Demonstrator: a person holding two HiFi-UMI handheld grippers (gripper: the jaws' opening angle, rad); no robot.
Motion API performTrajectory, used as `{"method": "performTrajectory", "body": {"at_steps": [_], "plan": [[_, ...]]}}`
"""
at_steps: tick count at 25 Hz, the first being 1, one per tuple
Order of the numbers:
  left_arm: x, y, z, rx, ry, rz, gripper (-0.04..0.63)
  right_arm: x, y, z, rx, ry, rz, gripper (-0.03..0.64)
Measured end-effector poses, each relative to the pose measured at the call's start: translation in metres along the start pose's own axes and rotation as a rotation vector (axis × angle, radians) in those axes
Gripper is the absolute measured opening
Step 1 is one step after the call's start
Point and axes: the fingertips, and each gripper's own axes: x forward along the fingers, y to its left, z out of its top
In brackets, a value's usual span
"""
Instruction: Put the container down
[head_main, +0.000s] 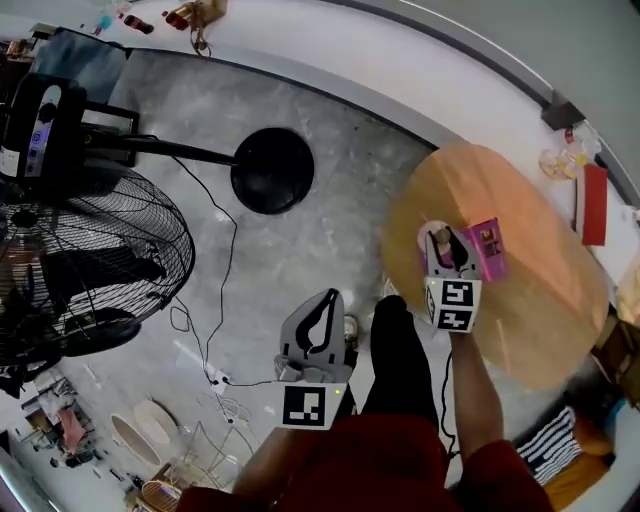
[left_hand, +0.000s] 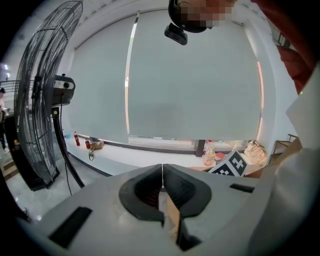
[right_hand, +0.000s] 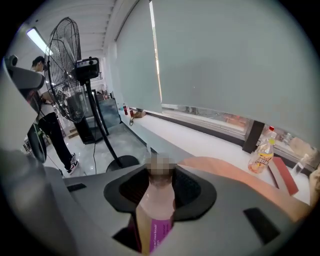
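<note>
The fan (head_main: 80, 270) stood at the left, well apart from the work. The left gripper (head_main: 325, 305) hung over the floor, clenched on nothing, its jaws pressed together.

To its right, the right gripper (head_main: 443, 245) was clamped on the container (head_main: 488, 250), holding it over the near-left part of the table (head_main: 540, 320). Whether the container touched the tabletop could not be told.

To set it down well, the right gripper probably needed to lower slowly, level the container until its base met the wood, and only then let go. The landing spot should be kept in from the near edge.

In the right gripper view the container's long axis ran along the jaws. Its pale end poked out past the fingertips toward the far side, and its labelled body ran back toward the palm. It looked tilted rather than upright.
</note>
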Motion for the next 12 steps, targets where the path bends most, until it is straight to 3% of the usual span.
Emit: {"method": "performTrajectory", "body": {"at_steps": [12], "plan": [[0.02, -0.002, -0.029, -0.037, 0.098, 0.042, 0.009, 0.081, -0.022, -0.043, 0.004, 0.095, 0.005, 0.14]]}}
